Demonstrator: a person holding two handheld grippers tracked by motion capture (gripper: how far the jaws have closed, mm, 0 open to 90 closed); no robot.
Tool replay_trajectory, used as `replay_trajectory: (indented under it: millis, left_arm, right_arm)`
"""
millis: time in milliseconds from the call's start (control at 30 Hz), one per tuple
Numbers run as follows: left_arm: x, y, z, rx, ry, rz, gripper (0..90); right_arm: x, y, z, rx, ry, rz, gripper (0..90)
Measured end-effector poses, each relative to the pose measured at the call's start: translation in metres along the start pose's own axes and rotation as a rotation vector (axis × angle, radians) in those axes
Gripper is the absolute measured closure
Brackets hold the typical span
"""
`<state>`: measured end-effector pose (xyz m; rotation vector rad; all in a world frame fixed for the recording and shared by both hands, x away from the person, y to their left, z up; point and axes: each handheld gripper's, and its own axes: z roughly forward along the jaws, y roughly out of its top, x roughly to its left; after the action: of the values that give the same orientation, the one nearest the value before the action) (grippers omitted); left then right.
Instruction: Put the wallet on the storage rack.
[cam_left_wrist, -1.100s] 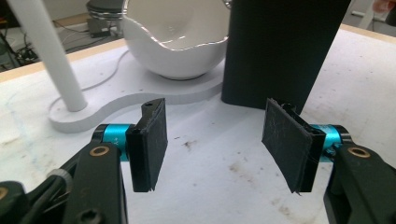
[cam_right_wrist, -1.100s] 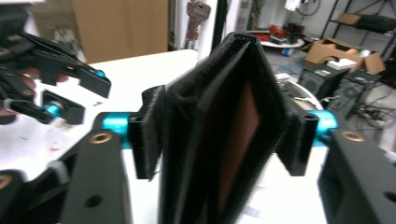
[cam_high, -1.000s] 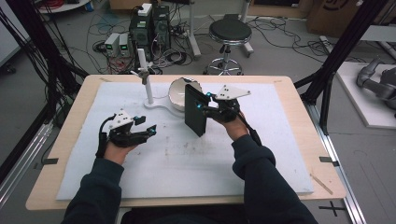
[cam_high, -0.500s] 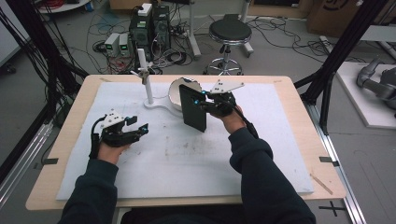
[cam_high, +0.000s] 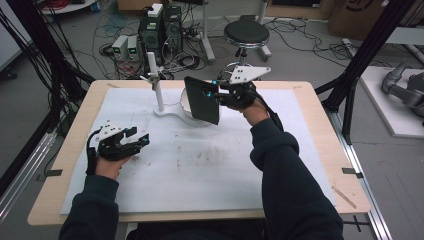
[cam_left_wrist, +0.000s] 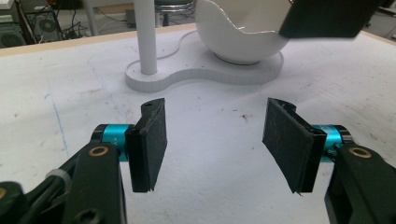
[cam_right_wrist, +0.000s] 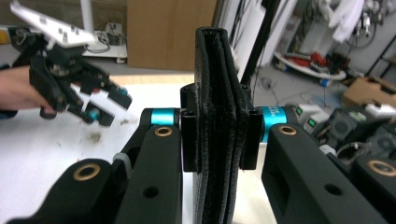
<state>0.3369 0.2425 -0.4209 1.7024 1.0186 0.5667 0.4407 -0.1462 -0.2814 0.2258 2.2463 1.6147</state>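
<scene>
One black pouch (cam_high: 202, 100), clamped in right tongs (cam_right_wrist: 218, 135).

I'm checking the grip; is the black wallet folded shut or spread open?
Folded shut: the black wallet shows stacked layers pressed together between the right gripper fingers.

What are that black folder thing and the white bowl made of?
The black folder, clamped in the right gripper, looks like leather or imitation leather: matt, grainy, with stitched layered edges. The white bowl seems to be smooth, slightly glossy plastic, possibly ceramic, with a thin cut rim.
</scene>
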Motion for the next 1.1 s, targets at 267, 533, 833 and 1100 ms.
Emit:
replay_trajectory:
  millis: [267, 533, 833, 1100]
  left_arm:
    - [0.003, -0.004, -0.009, -0.002, 0.021, -0.010, 39.6]
    - [0.004, -0.007, -0.012, 0.001, 0.028, -0.018, 39.6]
    - [0.008, -0.008, -0.012, 0.002, 0.028, -0.027, 39.7]
    - [0.007, -0.007, -0.012, 0.003, 0.025, -0.023, 39.6]
  right_arm:
    - [-0.029, 0.024, 0.011, -0.029, -0.022, -0.033, 76.3]
    - [-0.043, 0.016, 0.038, -0.018, -0.028, -0.091, 76.3]
    - [-0.044, -0.018, 0.065, 0.114, -0.002, -0.075, 76.0]
    - [-0.032, -0.026, 0.064, 0.177, 0.084, -0.132, 73.9]
